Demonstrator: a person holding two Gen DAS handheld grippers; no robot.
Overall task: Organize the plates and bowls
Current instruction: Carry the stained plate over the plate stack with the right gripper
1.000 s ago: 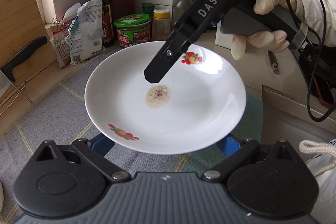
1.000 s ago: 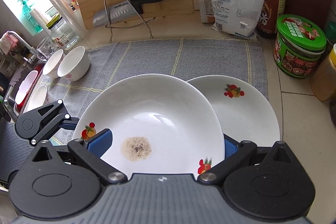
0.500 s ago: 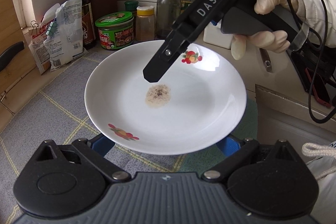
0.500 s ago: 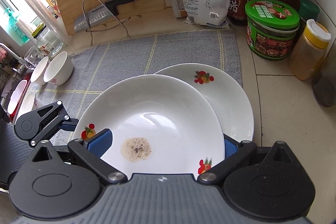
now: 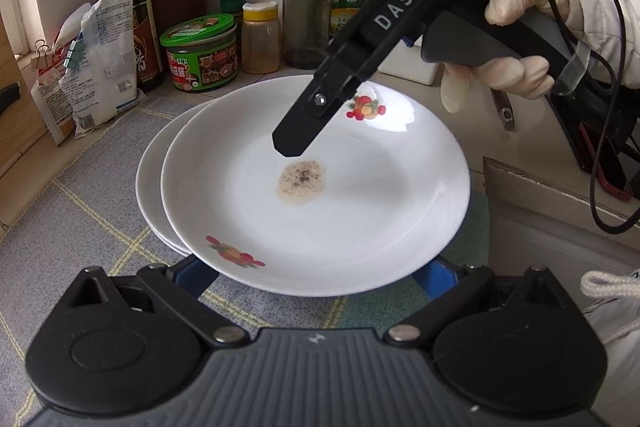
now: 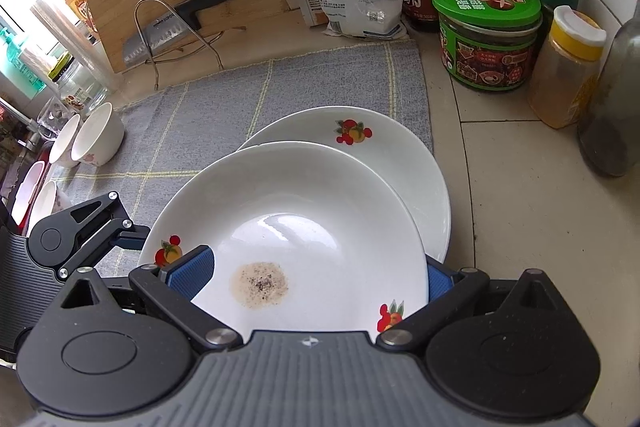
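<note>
The soiled plate (image 6: 304, 227) is being carried by both tools at once, held above the grey mat (image 6: 248, 99) and overlapping the near half of the clean plate (image 6: 396, 163) that lies on the mat's corner. The right gripper (image 6: 316, 277) is clamped on the plate's near rim, one blue pad lying on the plate's inner face just beside the brown speckled stain (image 6: 259, 284), the other hidden under the rim. The left gripper (image 5: 316, 273) is closed on the opposite rim, its blue pads mostly hidden beneath the white edge. From the left wrist view the right tool's upper finger is seen reaching over the plate's centre, gripped by a gloved hand (image 5: 516, 39).

For the stacking to go well, the carried plate should be kept level and brought squarely over the clean plate before it is lowered; both rims should be released together and only once the base is seated, otherwise a tilt and a slide off the lower plate is likely. The green-lidded jar (image 6: 486, 35) stands just beyond the clean plate, so little room is left on that side.

Against the frame a second ago, the clean plate is now seen under the carried one in the left wrist view, where only mat was seen. In the right wrist view the jar and bottles loom nearer, and the lower plate is further covered. Four small bowls (image 6: 98, 135) wait at the mat's far-left edge.
</note>
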